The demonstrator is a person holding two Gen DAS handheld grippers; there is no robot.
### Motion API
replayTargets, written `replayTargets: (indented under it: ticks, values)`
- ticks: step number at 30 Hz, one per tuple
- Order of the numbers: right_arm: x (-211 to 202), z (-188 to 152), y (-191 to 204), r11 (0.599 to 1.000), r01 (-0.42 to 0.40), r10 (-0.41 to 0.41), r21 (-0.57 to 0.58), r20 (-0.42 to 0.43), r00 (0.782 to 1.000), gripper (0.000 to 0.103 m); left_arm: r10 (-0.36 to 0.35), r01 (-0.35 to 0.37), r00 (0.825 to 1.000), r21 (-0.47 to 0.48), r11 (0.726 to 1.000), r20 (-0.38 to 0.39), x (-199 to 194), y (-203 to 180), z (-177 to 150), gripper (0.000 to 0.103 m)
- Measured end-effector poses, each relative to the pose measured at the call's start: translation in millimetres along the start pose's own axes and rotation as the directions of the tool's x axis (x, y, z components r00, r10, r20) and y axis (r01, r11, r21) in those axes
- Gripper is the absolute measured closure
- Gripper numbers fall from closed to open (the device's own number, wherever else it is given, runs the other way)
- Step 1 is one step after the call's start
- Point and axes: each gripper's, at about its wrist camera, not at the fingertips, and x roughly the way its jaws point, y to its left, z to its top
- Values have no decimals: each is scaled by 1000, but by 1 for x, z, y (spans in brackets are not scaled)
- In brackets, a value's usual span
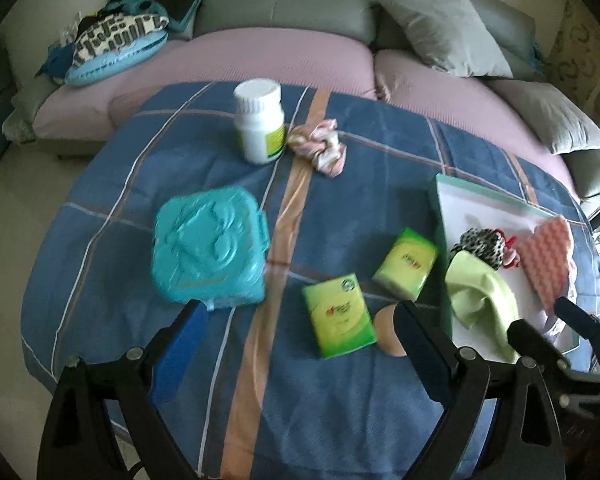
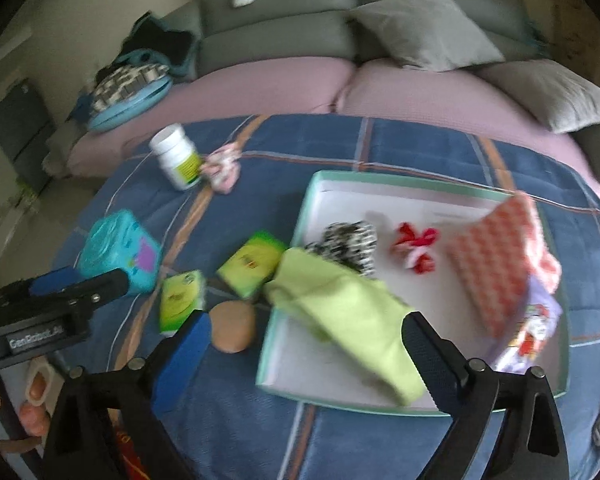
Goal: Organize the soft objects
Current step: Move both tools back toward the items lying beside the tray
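A: What sits on the left of your desk (image 1: pixel 340 400)?

B: The teal box (image 1: pixel 210 246), then the white bottle (image 1: pixel 260 120) behind it, with the pink scrunchie (image 1: pixel 318 146) just beside that bottle.

A: And your left tool (image 1: pixel 300 336)?

B: You hold it wide, nothing between its pads; one green tissue pack (image 1: pixel 338 316) lies below it, the second tissue pack (image 1: pixel 406 266) near it.

A: Further right?

B: The tray (image 2: pixel 332 184) holds the green cloth (image 2: pixel 352 312), draped over its near-left edge, the spotted scrunchie (image 2: pixel 352 244), a red scrunchie (image 2: pixel 416 248) and the pink sponge (image 2: pixel 496 256).

A: Your right tool (image 2: pixel 304 344)?

B: Spread wide over the green cloth, pads clear of it
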Motion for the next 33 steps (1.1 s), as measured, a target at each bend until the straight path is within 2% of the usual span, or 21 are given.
replayTargets:
  ticks: [4,9,23,30,33]
  values:
    - [10,-8,17,998,-43,42,-43,-30,999,12,2,-2,999,-9,1000,-47,10,5,-8,9]
    - [22,-16,31,993,-95,90,-69,-69,994,14,-1,-2,995,-38,999,-98,21,11,-14,9]
    - [57,-15,51,977,-151,128,-152,-150,980,33,-41,26,984,-82,996,-174,55,9,-10,9]
    - [66,-6,62,968,-166,135,-189,-164,977,34,-68,45,979,-117,992,-193,65,15,-9,9]
    - [69,-2,66,963,-168,132,-209,-179,975,42,-74,51,978,-125,991,-192,68,17,-7,9]
